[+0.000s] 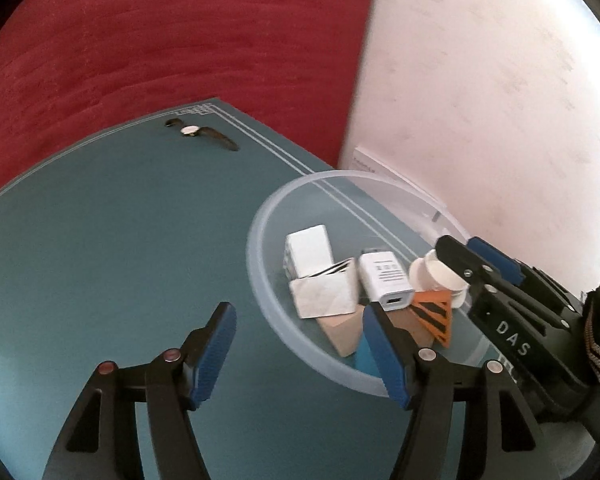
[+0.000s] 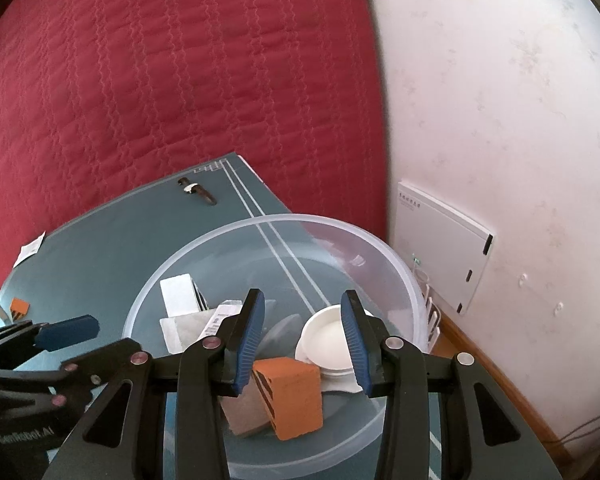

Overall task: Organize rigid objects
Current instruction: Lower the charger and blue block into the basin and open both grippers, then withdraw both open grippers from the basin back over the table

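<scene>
bowl (image 1: pixel 256 240): block (image 2: pixel 296 394), plug (image 1: pixel 384 278), cups (image 2: pixel 328 340) inside | watch (image 1: pixel 204 133): far past bowl, on mat | left claw (image 1: pixel 300 354): spread, empty, at near rim | right claw (image 2: pixel 302 340): half spread, empty, above bowl | next: go slow to watch, pinch strap flat

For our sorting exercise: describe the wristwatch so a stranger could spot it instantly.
Start at the teal table beside the red quilted bedspread. At its far corner, outside the clear plastic bowl, lies the wristwatch: flat, alone, white dial, dark strap.
</scene>
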Demonstrator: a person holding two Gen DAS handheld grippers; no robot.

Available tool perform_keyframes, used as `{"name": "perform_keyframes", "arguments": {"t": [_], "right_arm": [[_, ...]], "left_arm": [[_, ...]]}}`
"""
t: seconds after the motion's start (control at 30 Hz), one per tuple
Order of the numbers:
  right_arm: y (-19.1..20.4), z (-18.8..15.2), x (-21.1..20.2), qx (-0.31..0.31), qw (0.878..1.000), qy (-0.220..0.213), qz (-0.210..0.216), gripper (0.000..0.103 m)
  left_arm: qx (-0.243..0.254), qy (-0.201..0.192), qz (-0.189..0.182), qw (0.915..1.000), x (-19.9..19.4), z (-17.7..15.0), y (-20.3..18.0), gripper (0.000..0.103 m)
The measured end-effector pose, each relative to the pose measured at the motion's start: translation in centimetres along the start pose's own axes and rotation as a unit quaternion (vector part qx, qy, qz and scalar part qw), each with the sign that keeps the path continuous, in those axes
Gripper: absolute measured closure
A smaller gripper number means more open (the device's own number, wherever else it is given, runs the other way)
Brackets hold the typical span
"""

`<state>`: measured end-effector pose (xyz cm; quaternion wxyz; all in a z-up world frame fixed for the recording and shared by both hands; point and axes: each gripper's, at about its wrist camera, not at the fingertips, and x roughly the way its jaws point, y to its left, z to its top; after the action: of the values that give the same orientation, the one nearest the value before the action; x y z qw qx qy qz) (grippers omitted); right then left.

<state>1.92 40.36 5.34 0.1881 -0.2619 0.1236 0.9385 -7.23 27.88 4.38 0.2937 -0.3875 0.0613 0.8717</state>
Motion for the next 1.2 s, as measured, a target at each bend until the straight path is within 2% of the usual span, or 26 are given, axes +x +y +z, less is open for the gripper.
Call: {"name": "perform_keyframes", "arguments": {"t": [0.17,0.27,0.33,0.37,0.4,0.47,0.8,1.2], "right_arm": [[0.1,-0.3,0.0,-0.003,1.0,0.002,0.001,0.062],[0.3,-0.4,-0.2,-0.007,1.0,0.0,0.001,0.062],[0.5,-0.5,-0.4,-0.013,1.0,-0.003,0.001,0.061],[0.6,-0.6,-0.6,-0.015,1.0,-0.004,0.001,0.06],[0.8,-0.7,-0.6,-0.016,1.0,-0.005,0.001,0.056],[1.0,-0.8,-0.7,-0.019,1.0,-0.008,0.001,0.049],[4.8,-2.0,-1.6,-0.071,0.997,-0.018,0.008,0.048],[8.1,-3.1,-2.1,-0.094,0.995,-0.008,0.039,0.047]], "left_arm": [[0.0,-0.009,0.026,0.9996,-0.4,-0.3,0.8,0.03],[-0.001,-0.012,0.039,0.9992,-0.4,-0.5,1.2,0.022],[0.0,-0.013,0.052,0.9986,-0.6,-0.7,1.4,0.01],[0.0,-0.013,0.061,0.9981,-0.6,-0.8,1.6,0.007],[-0.001,-0.014,0.067,0.9976,-0.7,-0.8,1.9,0.005],[-0.006,-0.014,0.074,0.9972,-0.7,-0.9,2.4,0.005],[-0.046,-0.008,0.117,0.992,-0.6,-1.6,6.3,0.004],[-0.072,-0.019,0.164,0.9837,-2.0,-2.2,9.9,0.003]]}}
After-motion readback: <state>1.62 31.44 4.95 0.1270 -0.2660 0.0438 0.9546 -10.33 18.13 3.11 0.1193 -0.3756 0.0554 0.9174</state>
